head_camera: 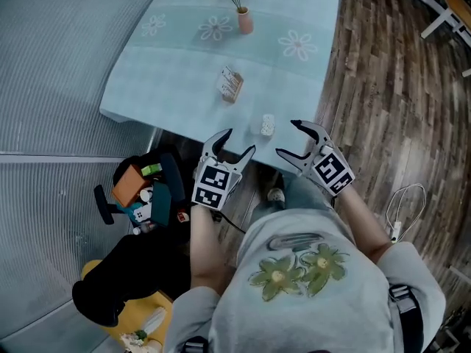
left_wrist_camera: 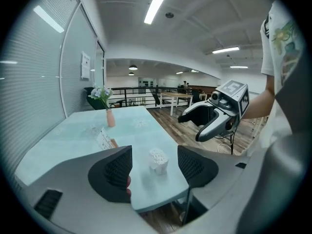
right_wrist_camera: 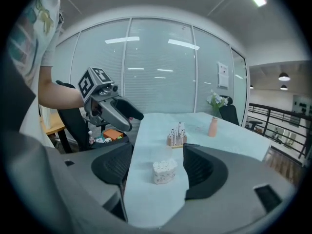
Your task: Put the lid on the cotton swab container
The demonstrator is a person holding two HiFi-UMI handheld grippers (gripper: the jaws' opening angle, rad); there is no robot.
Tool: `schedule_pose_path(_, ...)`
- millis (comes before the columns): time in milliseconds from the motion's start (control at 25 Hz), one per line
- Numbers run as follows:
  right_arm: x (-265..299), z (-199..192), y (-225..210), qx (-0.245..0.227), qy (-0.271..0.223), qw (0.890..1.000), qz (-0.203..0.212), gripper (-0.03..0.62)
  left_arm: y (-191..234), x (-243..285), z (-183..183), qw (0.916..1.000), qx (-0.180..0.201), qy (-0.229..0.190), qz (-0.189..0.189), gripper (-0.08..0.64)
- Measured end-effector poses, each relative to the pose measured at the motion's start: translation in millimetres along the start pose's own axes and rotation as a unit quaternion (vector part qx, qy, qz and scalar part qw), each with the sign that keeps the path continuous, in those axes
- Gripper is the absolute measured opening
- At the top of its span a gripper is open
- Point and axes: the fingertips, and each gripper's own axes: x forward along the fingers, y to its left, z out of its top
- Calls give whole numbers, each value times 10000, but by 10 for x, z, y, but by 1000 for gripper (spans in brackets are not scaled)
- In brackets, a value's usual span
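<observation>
As a person in a pale, flower-printed shirt [head_camera: 309, 271] faced the near edge of a light-blue table [head_camera: 169, 87], two hand-held grippers hung just short of the cotton swab container [head_camera: 267, 125]. The left gripper [head_camera: 239, 141] was near the container on its left, jaws spread wide and gripping nothing. The right gripper [head_camera: 287, 137] was near it on the right, likewise spread and empty. Neither touched the container. Each gripper view showed the container framed in the gap between that gripper's dark ribbed pads, but farther off, on the tabletop.

The container itself stood upright close to the table's near edge, its top uncovered and the white swab heads showing.

Left of the container and nearer the person, off the table, a black chair [head_camera: 158, 179] carried an orange item and other small objects.

Beyond the container, toward the middle of the table, sat a small brown holder [head_camera: 230, 84] stuck with pale sticks. Farther still, near the far edge, a pink vase [head_camera: 245, 20] held pale flowers. Wood-plank floor [head_camera: 383, 87] ran to the right of the container's side of the table.
</observation>
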Motion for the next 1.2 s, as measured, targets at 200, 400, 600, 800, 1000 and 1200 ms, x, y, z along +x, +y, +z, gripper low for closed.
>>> schedule_pose_path(200, 228, -221, -81, -72, 314, 9992, 224, 337, 73, 260, -199, 9991, -291, 285, -127, 305)
schedule_pose_path(400, 435, -404, -155, -155, 551, 9975, 415, 337, 120, 456, -339, 9942, -1013, 281, -223, 305)
schedule_pose_path(600, 612, -561, -200, -191, 800, 9951, 551, 371, 127, 614, -465, 9847, -1693, 207, -352, 304)
schedule_pose_path(800, 745, -689, -219, -103, 909, 9934, 696, 371, 134, 755, -543, 9639, -2625, -17, -445, 267)
schedule_pose_path(1000, 845, -781, -250, -86, 1023, 9917, 776, 371, 91, 859, -607, 9180, -3862, -420, -799, 259)
schedule_pose_path(1200, 887, -834, -272, -142, 1129, 9896, 878, 371, 135, 907, -650, 8586, -4949, -892, -998, 253)
